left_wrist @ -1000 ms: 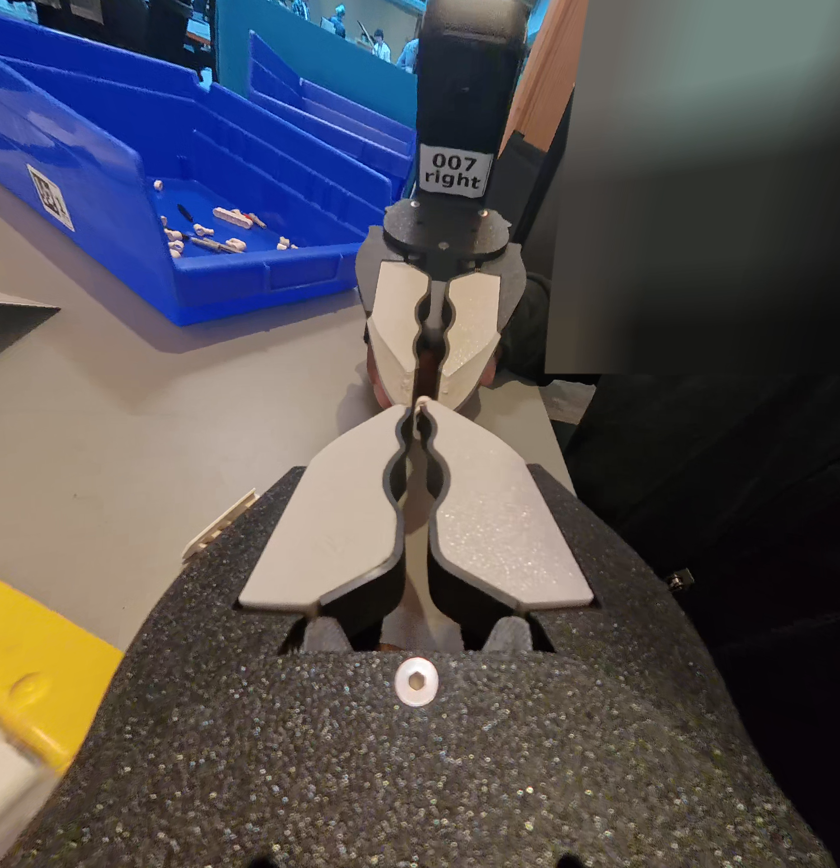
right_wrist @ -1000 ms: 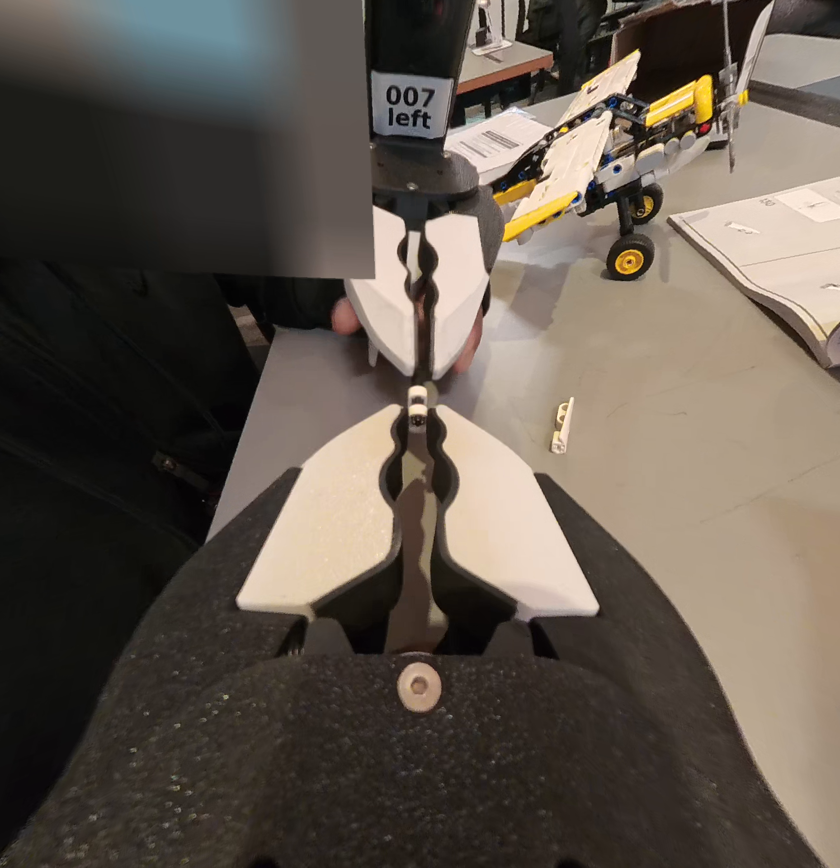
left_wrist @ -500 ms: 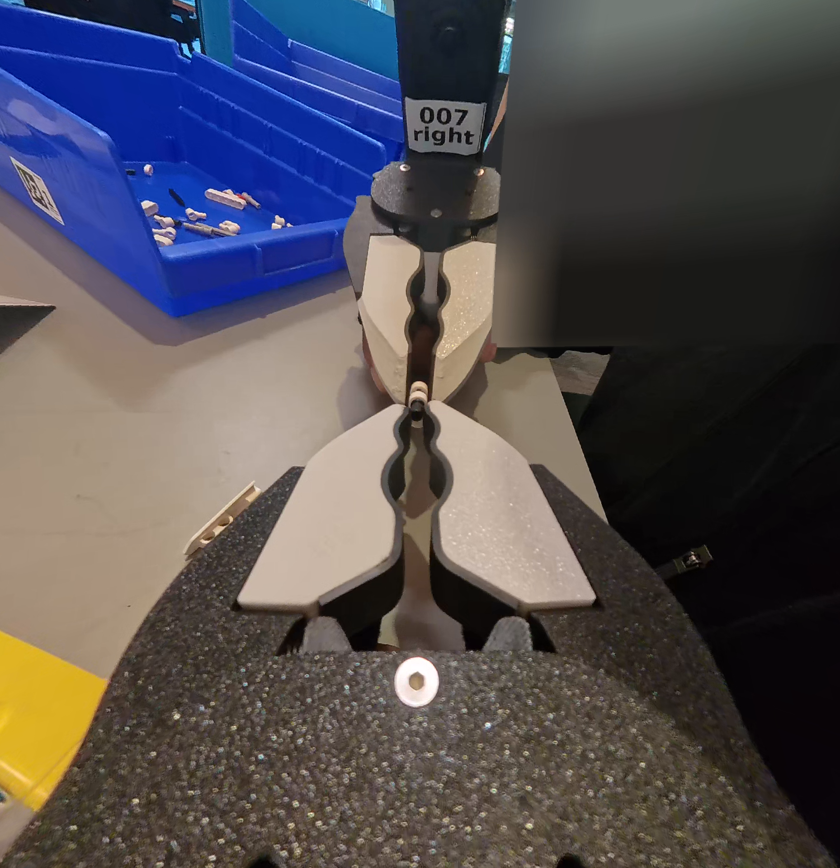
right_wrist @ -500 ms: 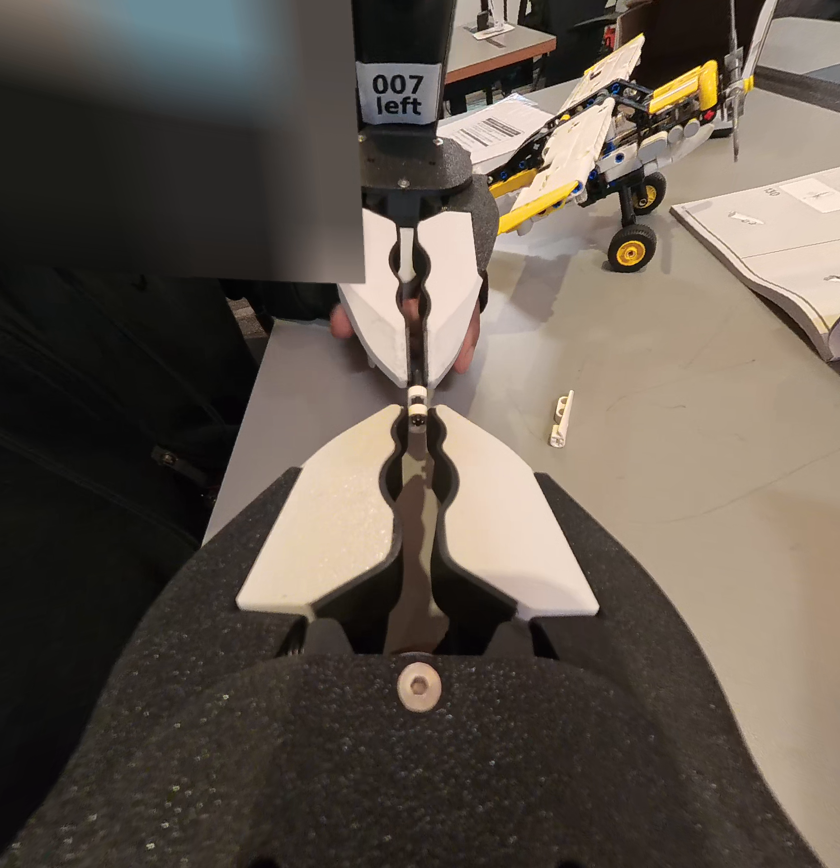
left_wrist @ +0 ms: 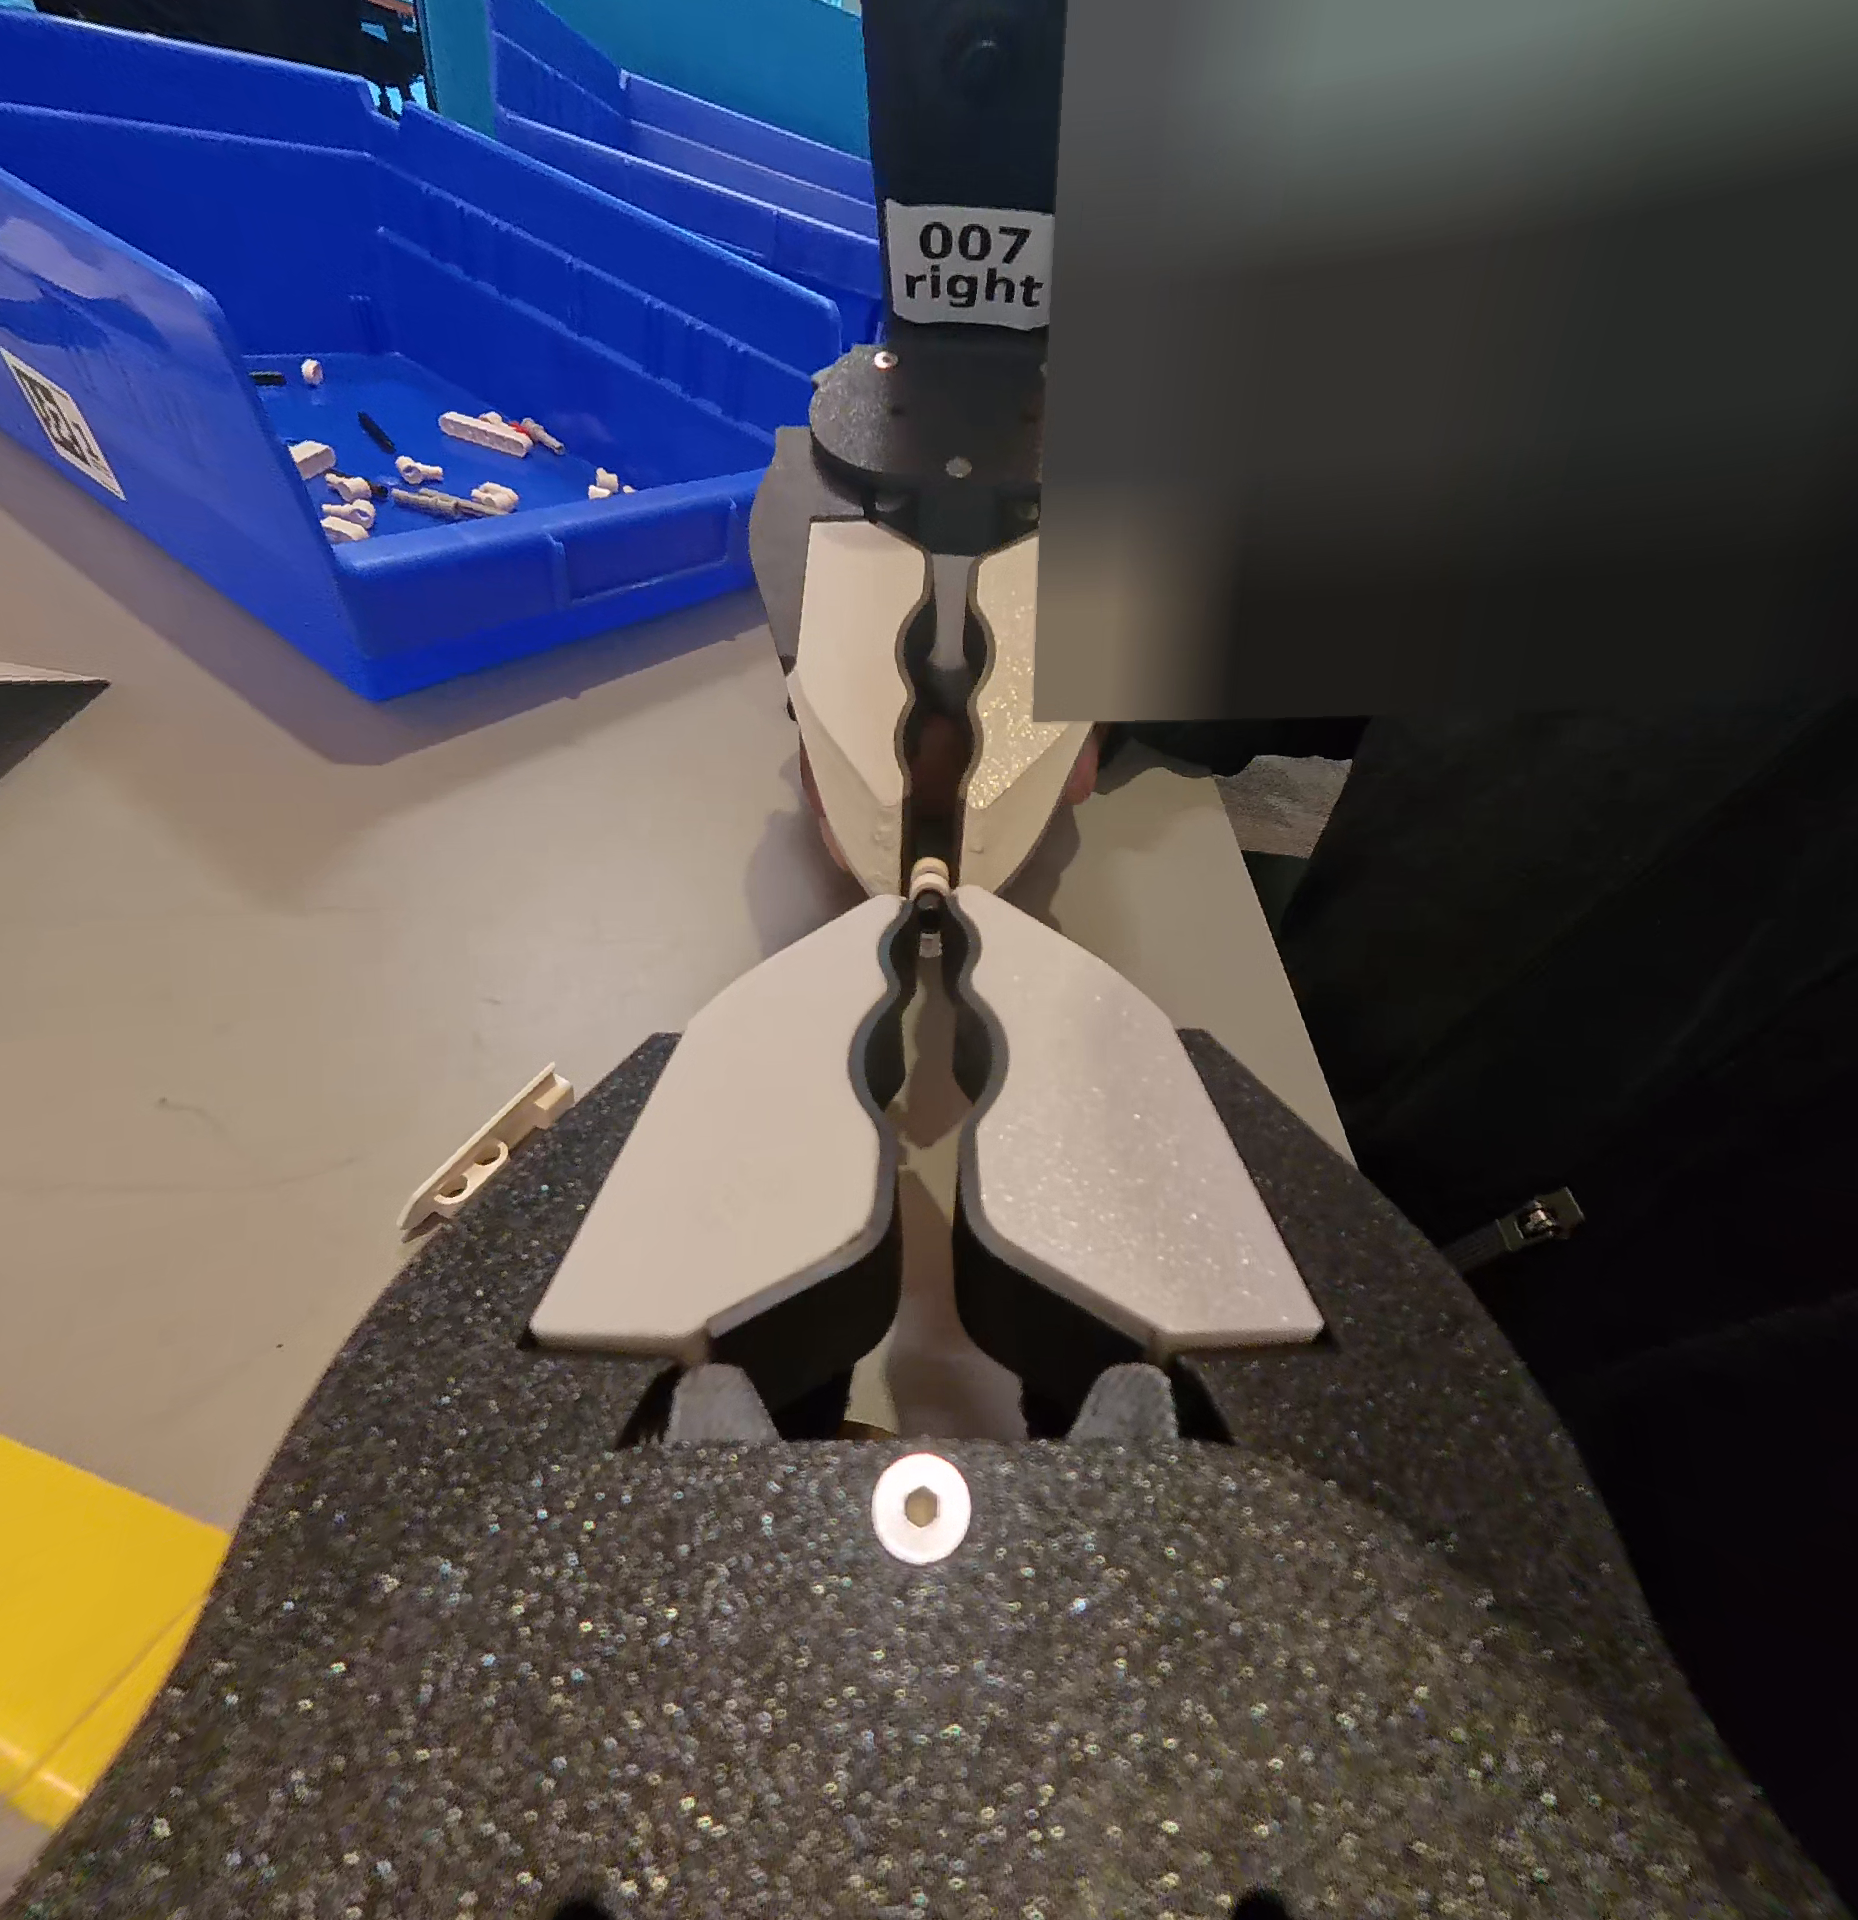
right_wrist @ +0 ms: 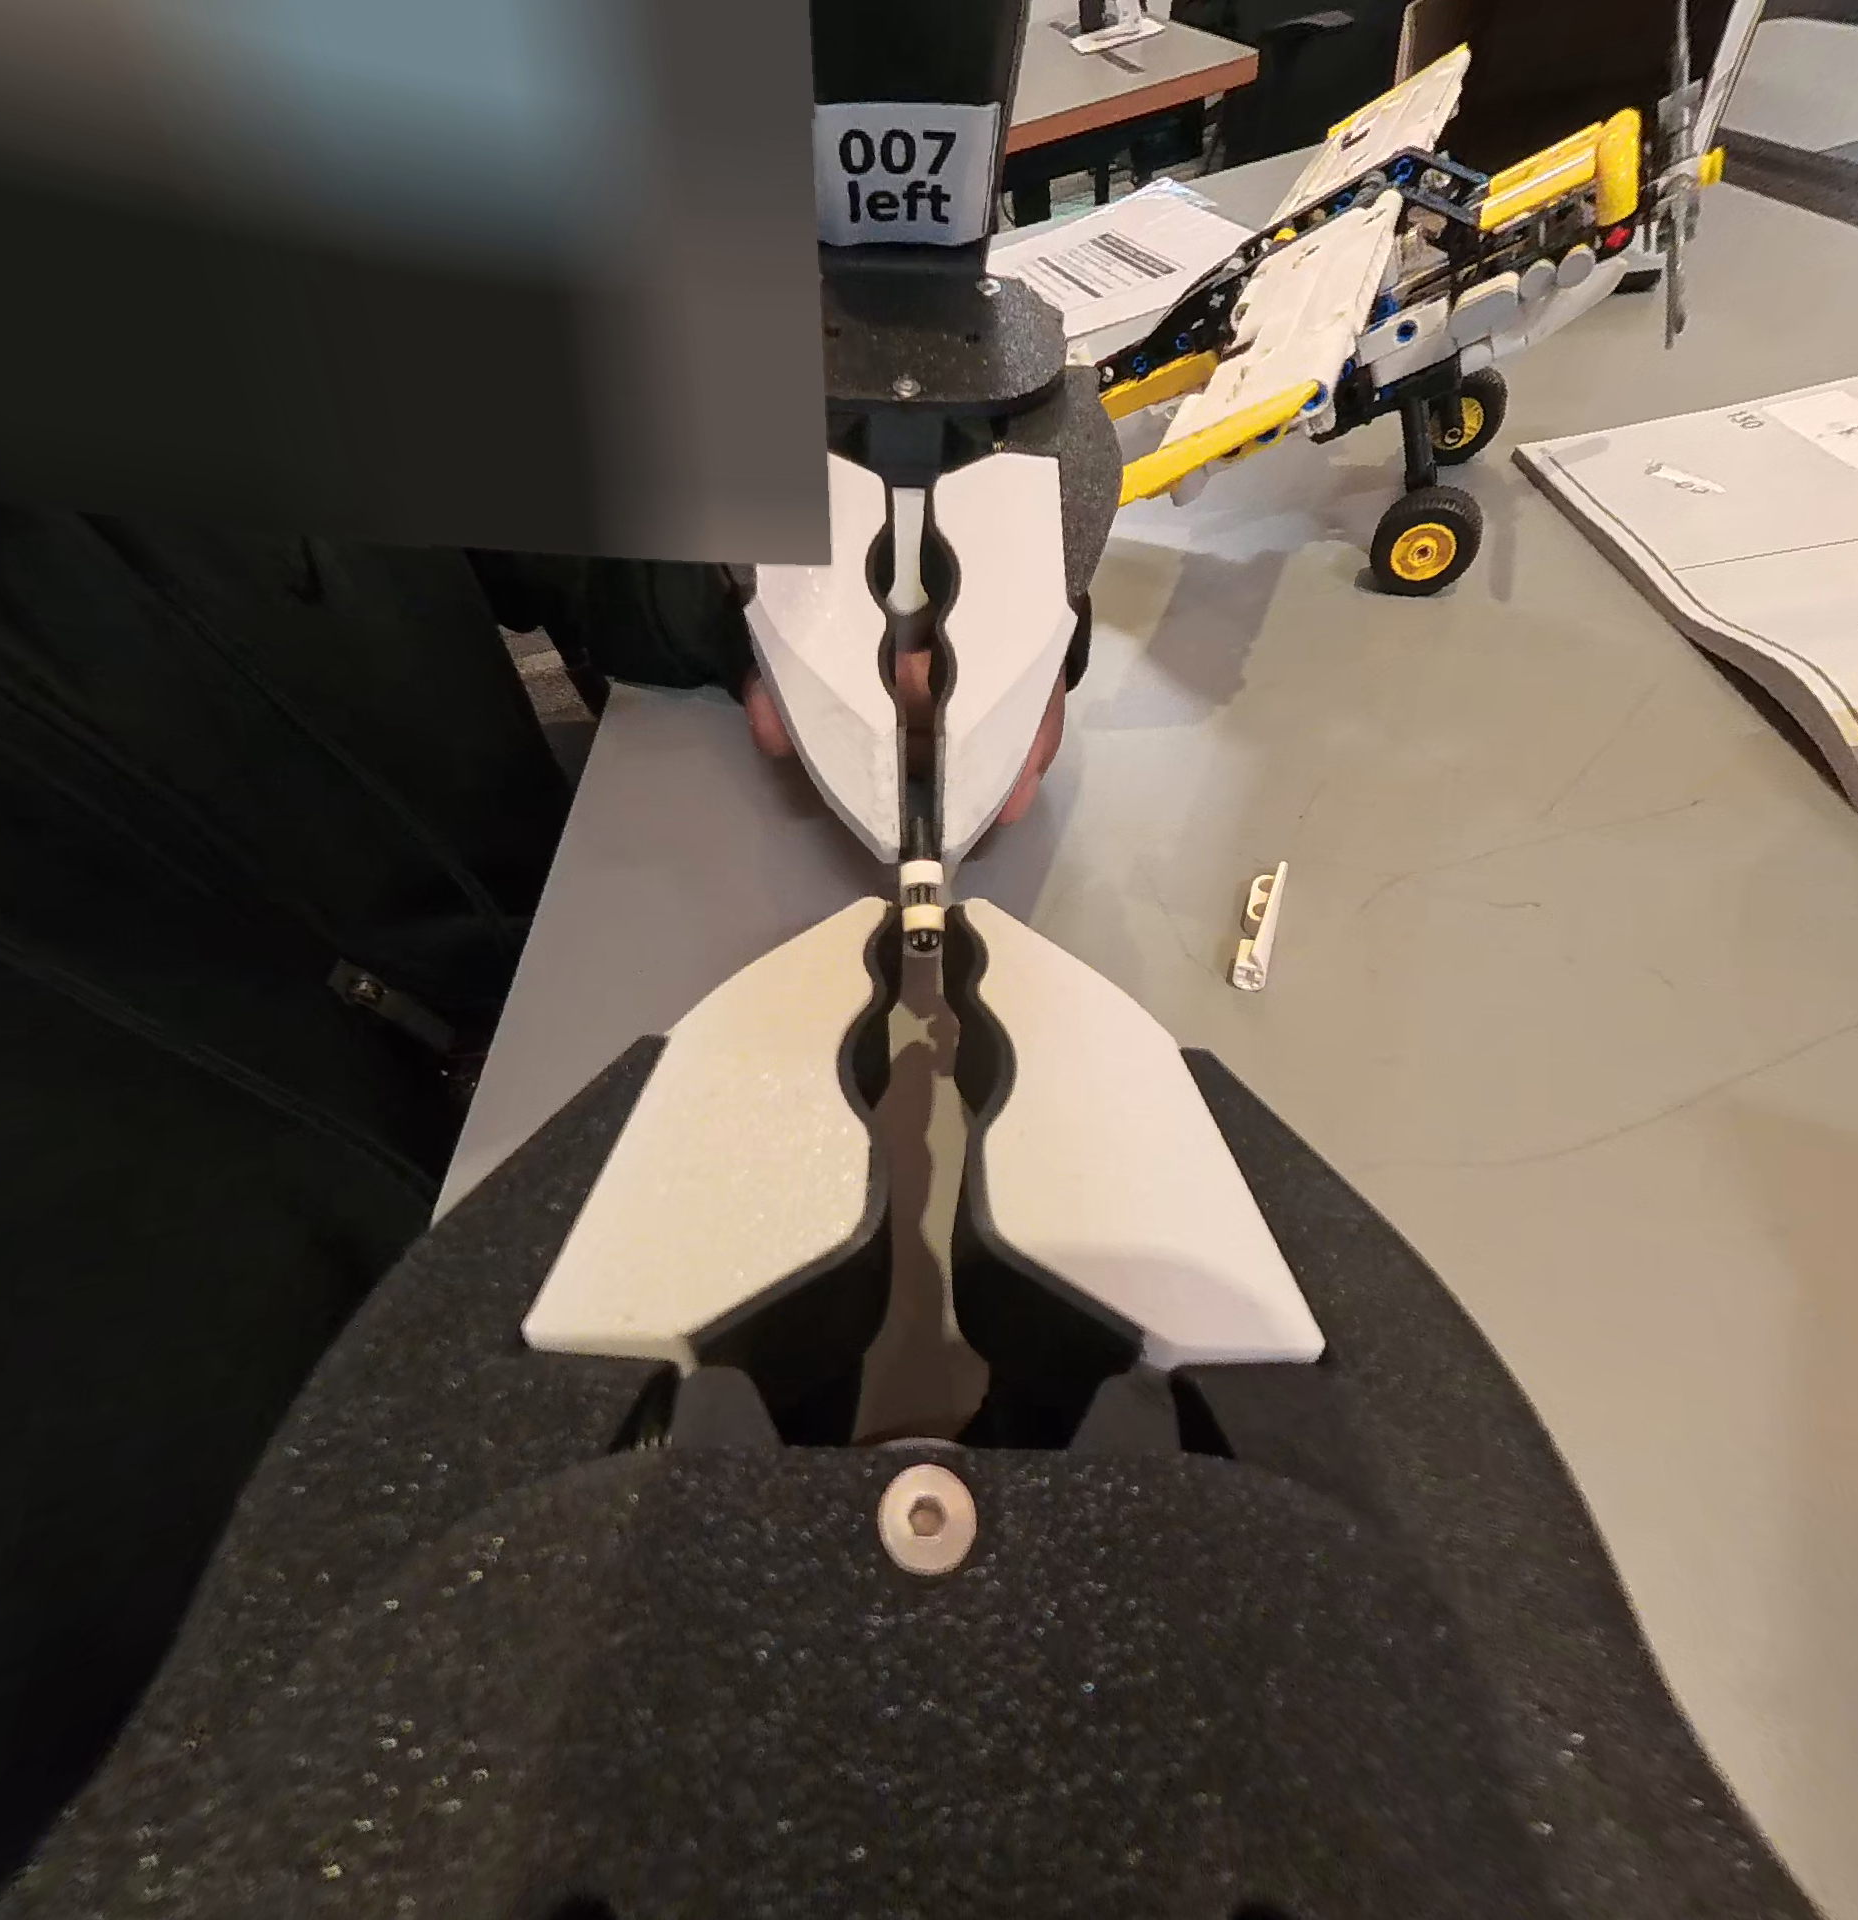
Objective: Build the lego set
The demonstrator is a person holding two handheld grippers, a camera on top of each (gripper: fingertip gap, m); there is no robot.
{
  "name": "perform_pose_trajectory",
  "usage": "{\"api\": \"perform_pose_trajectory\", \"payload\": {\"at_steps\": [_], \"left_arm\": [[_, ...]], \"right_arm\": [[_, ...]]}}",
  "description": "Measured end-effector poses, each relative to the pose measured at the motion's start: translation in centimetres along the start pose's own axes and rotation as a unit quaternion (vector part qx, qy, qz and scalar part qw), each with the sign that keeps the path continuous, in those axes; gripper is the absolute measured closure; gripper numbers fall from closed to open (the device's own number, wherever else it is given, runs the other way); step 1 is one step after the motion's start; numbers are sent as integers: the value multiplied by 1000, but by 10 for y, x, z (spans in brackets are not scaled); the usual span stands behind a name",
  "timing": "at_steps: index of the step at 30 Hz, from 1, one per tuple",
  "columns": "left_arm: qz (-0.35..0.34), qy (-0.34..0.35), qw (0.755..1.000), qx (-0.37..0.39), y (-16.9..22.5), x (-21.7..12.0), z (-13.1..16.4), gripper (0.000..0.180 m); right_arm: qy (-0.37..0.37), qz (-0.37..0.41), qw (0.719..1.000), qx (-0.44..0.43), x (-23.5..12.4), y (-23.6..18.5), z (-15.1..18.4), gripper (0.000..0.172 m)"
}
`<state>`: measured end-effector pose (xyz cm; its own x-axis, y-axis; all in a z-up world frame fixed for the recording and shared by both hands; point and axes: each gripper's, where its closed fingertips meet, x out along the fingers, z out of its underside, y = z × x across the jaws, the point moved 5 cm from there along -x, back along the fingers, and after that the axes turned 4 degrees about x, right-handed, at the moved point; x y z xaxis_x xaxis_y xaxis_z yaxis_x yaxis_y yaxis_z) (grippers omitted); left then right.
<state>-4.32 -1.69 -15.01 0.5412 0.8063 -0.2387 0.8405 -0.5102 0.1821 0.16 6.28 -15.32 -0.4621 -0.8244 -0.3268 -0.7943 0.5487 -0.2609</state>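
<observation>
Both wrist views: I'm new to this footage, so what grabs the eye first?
The two grippers meet tip to tip over the grey table, the left gripper and right gripper each shut on an end of a thin black rod carrying white collars. Behind stand a yellow-and-white toy plane and blue bins.

the grey table [right_wrist: 1527,1039] lies open to one side of the two meeting grippers, broken only by a small white beam [right_wrist: 1260,928]. farther off stand a toy plane [right_wrist: 1351,270] and booklet [right_wrist: 1735,540]; opposite, a blue bin [left_wrist: 468,561].
</observation>
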Motion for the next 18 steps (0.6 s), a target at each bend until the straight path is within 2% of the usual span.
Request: {"api": "perform_pose_trajectory", "payload": {"at_steps": [9,18], "left_arm": [[1,-3,1000,5,1,1,0,176],[-2,17,1000,-25,-5,-3,-3,177]], "right_arm": [[-5,1,1000,-8,2,-1,0,165],[18,19,1000,2,0,3,-3,164]]}}
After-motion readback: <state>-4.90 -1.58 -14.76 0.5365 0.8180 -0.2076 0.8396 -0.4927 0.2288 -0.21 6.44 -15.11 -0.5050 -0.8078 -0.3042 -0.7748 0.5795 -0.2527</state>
